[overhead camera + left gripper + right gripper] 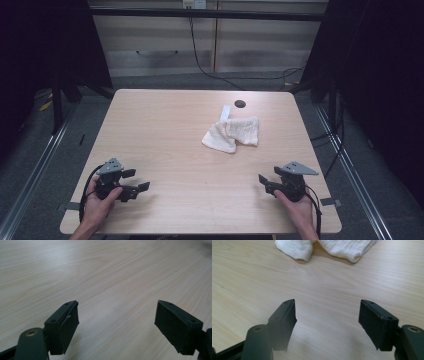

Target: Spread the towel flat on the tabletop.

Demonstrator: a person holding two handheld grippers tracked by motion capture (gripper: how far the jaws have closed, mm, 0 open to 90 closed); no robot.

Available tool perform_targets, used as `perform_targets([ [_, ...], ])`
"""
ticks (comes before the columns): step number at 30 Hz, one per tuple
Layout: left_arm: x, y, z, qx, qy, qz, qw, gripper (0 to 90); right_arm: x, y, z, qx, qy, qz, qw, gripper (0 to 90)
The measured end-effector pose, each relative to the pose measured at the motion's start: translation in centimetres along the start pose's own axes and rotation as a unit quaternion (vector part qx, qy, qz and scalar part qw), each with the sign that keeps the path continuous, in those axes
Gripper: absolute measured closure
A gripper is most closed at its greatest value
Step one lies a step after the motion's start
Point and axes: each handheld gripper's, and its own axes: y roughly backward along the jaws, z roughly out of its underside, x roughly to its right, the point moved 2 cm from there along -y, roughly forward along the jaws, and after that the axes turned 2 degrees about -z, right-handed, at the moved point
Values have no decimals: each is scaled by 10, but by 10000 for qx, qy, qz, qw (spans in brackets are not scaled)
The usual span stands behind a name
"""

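Note:
A crumpled white towel (232, 134) lies on the wooden table (165, 130), right of centre and toward the back. In the right gripper view the towel (327, 248) sits at the top edge, well ahead of the jaws. My left gripper (139, 181) rests near the front left corner, held by a hand, its jaws wide apart with nothing between them; the left gripper (116, 322) faces bare wood. My right gripper (263, 182) rests near the front right corner, also open and empty, and the right gripper (327, 320) points toward the towel.
A small dark round hole (240, 104) sits in the tabletop behind the towel, beside a white label strip (226, 112). Cabinets (210, 45) and a trailing cable (200, 65) stand beyond the table's far edge. Dark curtains flank both sides.

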Motion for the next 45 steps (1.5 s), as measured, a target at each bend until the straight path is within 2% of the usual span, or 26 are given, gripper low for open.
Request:
perform_targets([
  [2, 0, 0, 0, 3, -2, -5, 10000, 188, 0, 0, 0, -1, -2, -11, 10000, 292],
  [5, 0, -1, 0, -34, -61, -147, 9999, 189, -3, -2, -1, -104, -138, -101, 9998, 291],
  [9, 1, -1, 0, -9, -1, -70, 10000, 196, -8, -6, -3, -241, -150, -225, 9993, 278],
  [12, 2, 0, 0, -7, -25, -142, 9999, 202, -12, -6, -5, -294, -144, -339, 9989, 278],
  [14, 3, 2, 0, 21, -21, -116, 9999, 202, -14, -5, -8, -274, -171, -474, 9984, 276],
  [16, 3, 2, 0, 36, -27, -114, 9999, 204, -15, -4, -9, -274, -177, -494, 9982, 276],
  [17, 4, 3, -1, 88, 24, -39, 10000, 209, -16, -3, -13, -250, -104, -461, 9986, 280],
  [20, 3, 2, -1, 85, 66, -32, 9999, 209, -17, -4, -17, -281, -11, -485, 9984, 288],
  [21, 2, 1, -1, 27, 30, -101, 9999, 209, -18, -8, -21, -379, 43, -636, 9972, 263],
  [23, 2, 0, -1, 19, 41, -84, 10000, 209, -19, -11, -25, -407, 146, -661, 9969, 283],
  [26, 2, 0, 0, 20, 29, -137, 9999, 209, -18, -16, -31, -335, 193, -761, 9964, 296],
  [29, 1, 0, 0, -34, -17, -238, 9997, 209, -13, -24, -44, -148, 75, -759, 9970, 293],
  [33, 2, 1, 0, -36, -33, -221, 9997, 208, -11, -31, -54, -102, 53, -705, 9974, 346],
  [37, 2, 1, 0, -16, -32, -205, 9998, 208, -10, -39, -60, -271, 122, -754, 9967, 359],
  [39, 2, 1, -1, 4, -13, -200, 9998, 208, -7, -47, -66, -403, 147, -879, 9952, 372],
  [42, 2, 0, -1, 1, -8, -193, 9998, 208, -4, -53, -74, -433, 193, -828, 9954, 397],
  [45, 2, 0, -1, -5, -31, -173, 9998, 208, 1, -60, -82, -522, 246, -904, 9942, 392],
])
